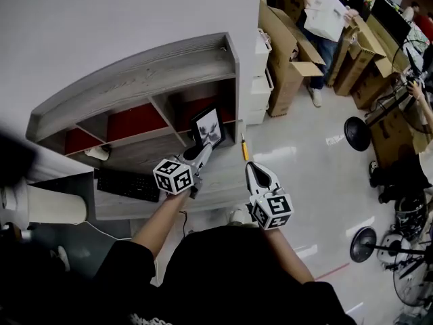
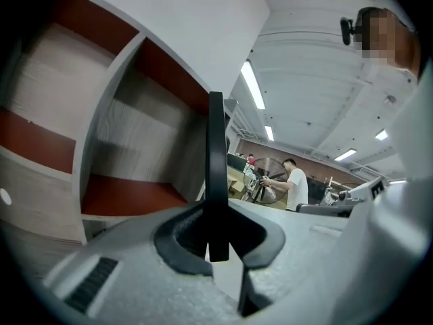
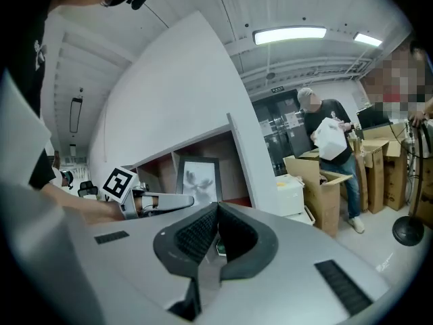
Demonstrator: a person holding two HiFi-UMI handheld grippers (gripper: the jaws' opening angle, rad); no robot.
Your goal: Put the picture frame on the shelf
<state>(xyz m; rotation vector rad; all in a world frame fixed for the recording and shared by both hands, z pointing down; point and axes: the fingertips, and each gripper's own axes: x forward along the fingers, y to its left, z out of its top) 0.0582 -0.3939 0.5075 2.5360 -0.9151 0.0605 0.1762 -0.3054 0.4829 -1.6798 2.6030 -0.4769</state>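
Left tongs (image 1: pixel 203 149) pinch the picture frame (image 1: pixel 208 126) edge-on — right tongs (image 3: pixel 215 214) closed, empty.

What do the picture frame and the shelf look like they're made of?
Picture frame: thin black border with a dull, even surface, likely plastic or painted wood; I cannot tell which. Shelf: pale grey boards with streaky wood grain, matte, probably laminate or stained wood. Smooth red panels line the compartment backs.

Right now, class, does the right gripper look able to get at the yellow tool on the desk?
Probably yes. The yellow tool lies on the desk just ahead of the right gripper, with nothing between; its jaws are shut, so they must open first.
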